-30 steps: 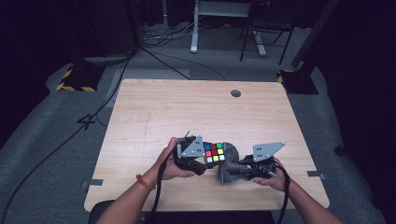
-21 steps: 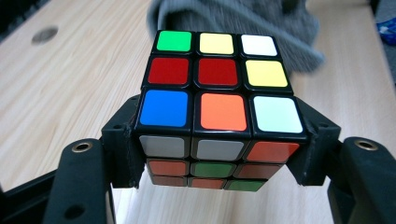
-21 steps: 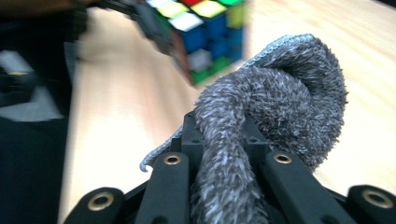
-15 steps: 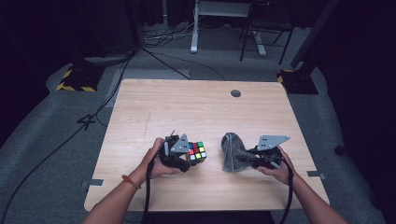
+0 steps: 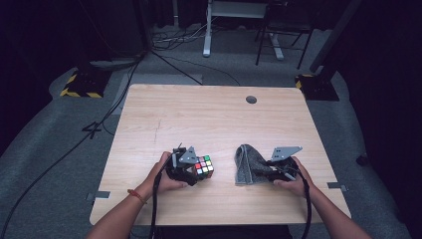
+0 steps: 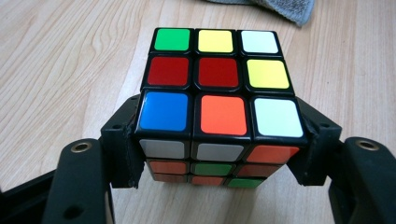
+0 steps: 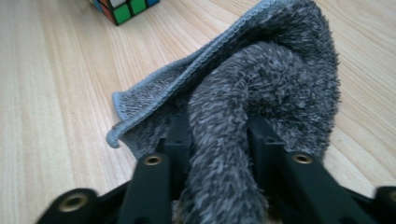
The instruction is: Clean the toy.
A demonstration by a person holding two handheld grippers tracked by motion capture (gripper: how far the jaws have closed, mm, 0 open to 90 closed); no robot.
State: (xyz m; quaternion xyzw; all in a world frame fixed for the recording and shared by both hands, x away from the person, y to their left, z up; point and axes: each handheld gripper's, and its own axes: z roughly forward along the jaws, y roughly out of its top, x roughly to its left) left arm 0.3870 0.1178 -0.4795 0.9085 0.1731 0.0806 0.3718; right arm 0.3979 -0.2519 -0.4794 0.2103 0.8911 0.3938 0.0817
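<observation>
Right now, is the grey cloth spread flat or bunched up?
Bunched. The grey cloth humps up in folds, one thick fold between the right gripper jaws, one hemmed corner on the table.

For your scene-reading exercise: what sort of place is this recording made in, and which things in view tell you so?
Probably a lab or recording studio, not a home: a bare wooden table with a cable hole stands among dark surroundings, loose cables run over the grey floor, and yellow-and-black striped stand bases sit beside it.
</observation>
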